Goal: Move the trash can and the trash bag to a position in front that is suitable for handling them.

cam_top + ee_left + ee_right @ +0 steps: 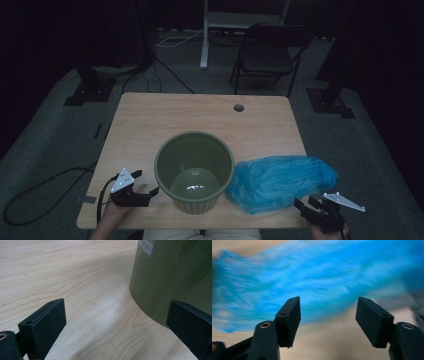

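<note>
The left tool [141, 187] sits low at the near left of the tabletop [150, 120], its jaws spread wide and holding nothing. One jaw is right up against the side of the green pot [194, 170], though I can't tell if it actually touches. The right tool [307, 206] is at the near right edge, jaws also wide and empty, aimed at the blue plastic bag [280, 181]. The pot stands upright near the front middle. The bag lies crumpled just beside it on the right, touching its wall.
</note>
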Motion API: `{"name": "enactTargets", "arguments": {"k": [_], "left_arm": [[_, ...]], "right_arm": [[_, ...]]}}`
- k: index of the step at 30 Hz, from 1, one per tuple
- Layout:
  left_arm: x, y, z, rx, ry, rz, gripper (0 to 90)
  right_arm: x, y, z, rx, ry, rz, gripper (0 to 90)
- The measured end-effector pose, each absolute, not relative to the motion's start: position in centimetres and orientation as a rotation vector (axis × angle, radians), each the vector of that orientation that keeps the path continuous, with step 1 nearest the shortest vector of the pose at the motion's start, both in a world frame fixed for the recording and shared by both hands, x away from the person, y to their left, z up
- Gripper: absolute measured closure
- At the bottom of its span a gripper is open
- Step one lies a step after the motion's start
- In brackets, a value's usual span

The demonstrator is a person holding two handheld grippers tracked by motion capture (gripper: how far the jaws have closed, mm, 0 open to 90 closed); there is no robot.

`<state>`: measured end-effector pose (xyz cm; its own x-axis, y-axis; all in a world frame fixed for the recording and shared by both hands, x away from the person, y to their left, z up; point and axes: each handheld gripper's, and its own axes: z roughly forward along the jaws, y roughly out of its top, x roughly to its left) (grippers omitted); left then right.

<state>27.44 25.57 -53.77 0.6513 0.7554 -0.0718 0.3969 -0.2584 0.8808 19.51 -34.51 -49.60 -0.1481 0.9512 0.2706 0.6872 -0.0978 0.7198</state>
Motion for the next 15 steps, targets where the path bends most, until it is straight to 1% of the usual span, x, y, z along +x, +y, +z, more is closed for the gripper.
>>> {"name": "enactTargets", "arguments": {"k": [1,2,4,9,11,15], "left_arm": [[27.4,25.6,-53.8,1.880,0.911,0.455,3.3],[27.4,25.5,-53.7,1.881,0.907,0.454,3.3],[27.3,25.5,-53.7,1.882,0.905,0.453,3.3],[27.3,25.6,-53.7,1.883,0.907,0.456,3.3],[27.2,25.6,-53.6,1.878,0.904,0.457,3.3],[27.1,25.7,-53.6,1.874,0.905,0.453,3.3]], "right_arm": [[19.5,-34.5,-49.6,1.791,1.847,1.107,35.3],[20.7,-33.2,-48.9,1.730,1.894,1.147,32.4],[22.0,-32.0,-48.3,1.676,1.926,1.191,31.6],[25.6,-27.3,-47.0,1.487,2.091,1.307,23.4],[26.9,-25.3,-46.9,1.405,2.180,1.305,20.6],[29.1,-22.4,-48.0,1.323,2.311,1.285,18.4]]}}
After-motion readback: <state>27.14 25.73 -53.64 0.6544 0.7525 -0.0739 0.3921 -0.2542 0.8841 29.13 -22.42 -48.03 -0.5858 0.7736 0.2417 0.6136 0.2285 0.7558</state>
